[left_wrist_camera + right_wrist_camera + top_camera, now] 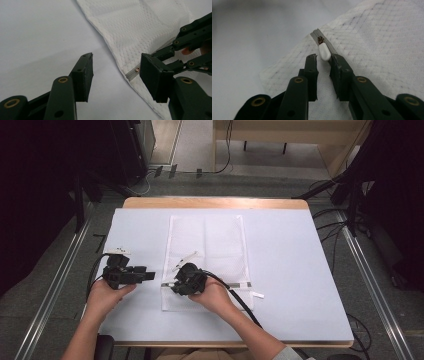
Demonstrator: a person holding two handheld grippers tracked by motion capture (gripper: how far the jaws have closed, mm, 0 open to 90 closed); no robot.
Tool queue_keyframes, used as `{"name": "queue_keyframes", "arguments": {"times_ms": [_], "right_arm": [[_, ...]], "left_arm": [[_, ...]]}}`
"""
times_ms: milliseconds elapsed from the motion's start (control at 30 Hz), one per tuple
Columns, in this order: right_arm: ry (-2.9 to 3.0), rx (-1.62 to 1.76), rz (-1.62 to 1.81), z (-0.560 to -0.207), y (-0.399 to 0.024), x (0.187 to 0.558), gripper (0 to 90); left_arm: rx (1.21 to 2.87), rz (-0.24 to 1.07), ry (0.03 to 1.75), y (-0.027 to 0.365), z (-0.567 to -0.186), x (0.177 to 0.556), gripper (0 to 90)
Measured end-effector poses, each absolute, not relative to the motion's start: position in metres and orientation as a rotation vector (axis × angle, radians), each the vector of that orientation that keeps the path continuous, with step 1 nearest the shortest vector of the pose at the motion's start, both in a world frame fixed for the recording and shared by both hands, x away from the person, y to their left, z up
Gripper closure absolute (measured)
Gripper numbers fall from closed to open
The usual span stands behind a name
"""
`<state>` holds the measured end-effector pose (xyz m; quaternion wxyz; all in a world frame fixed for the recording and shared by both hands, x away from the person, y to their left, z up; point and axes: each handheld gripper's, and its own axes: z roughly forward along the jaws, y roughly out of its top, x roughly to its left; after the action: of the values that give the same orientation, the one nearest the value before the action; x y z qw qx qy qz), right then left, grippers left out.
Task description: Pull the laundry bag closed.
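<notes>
A white mesh laundry bag (207,245) lies flat on the white-covered table (290,255), its grey zipper (240,285) running along the near edge. My right gripper (175,284) hangs over the bag's near left corner. In the right gripper view its jaws (323,62) stand a narrow gap apart, and the white zipper pull (324,52) lies at their tips, with no pad pressing on it. My left gripper (150,275) rests just left of that corner and is open (116,66) with nothing between its jaws. The zipper's end (132,73) lies beside its right jaw.
A small white tag (257,294) sticks out at the zipper's right end. A thin white strip (186,258) lies on the bag above my right gripper. Bare sheet stretches to the right of the bag. Dark stands and cables ring the table.
</notes>
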<state>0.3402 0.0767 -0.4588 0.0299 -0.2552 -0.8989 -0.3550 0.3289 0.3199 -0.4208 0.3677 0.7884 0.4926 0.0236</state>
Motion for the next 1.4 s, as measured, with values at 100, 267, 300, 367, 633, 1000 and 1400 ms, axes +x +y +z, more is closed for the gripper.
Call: {"name": "queue_keyframes", "arguments": {"times_ms": [100,267,300,367,633,1000,1400], "right_arm": [[-2.768,-0.785,-1.100,-0.459,0.080,0.340,78.2],[-2.763,-0.786,-1.109,-0.460,0.087,0.341,79.9],[-2.766,-0.783,-1.117,-0.460,0.088,0.342,80.3],[-2.769,-0.784,-1.114,-0.460,0.091,0.343,81.9],[-2.796,-0.789,-1.109,-0.460,0.098,0.346,87.4],[-2.809,-0.748,-1.164,-0.443,0.091,0.347,87.8],[-2.795,-0.727,-1.219,-0.428,0.086,0.349,87.8]], "left_arm": [[2.028,0.059,1.263,0.320,-0.421,0.329,44.9],[2.035,0.048,1.260,0.320,-0.423,0.330,45.7],[2.037,0.044,1.264,0.321,-0.424,0.330,45.8],[2.034,0.047,1.266,0.321,-0.424,0.331,46.0],[2.028,0.041,1.257,0.322,-0.424,0.330,45.5],[2.066,-0.002,1.196,0.315,-0.426,0.328,45.5],[2.142,-0.064,1.125,0.299,-0.432,0.327,46.1]]}}
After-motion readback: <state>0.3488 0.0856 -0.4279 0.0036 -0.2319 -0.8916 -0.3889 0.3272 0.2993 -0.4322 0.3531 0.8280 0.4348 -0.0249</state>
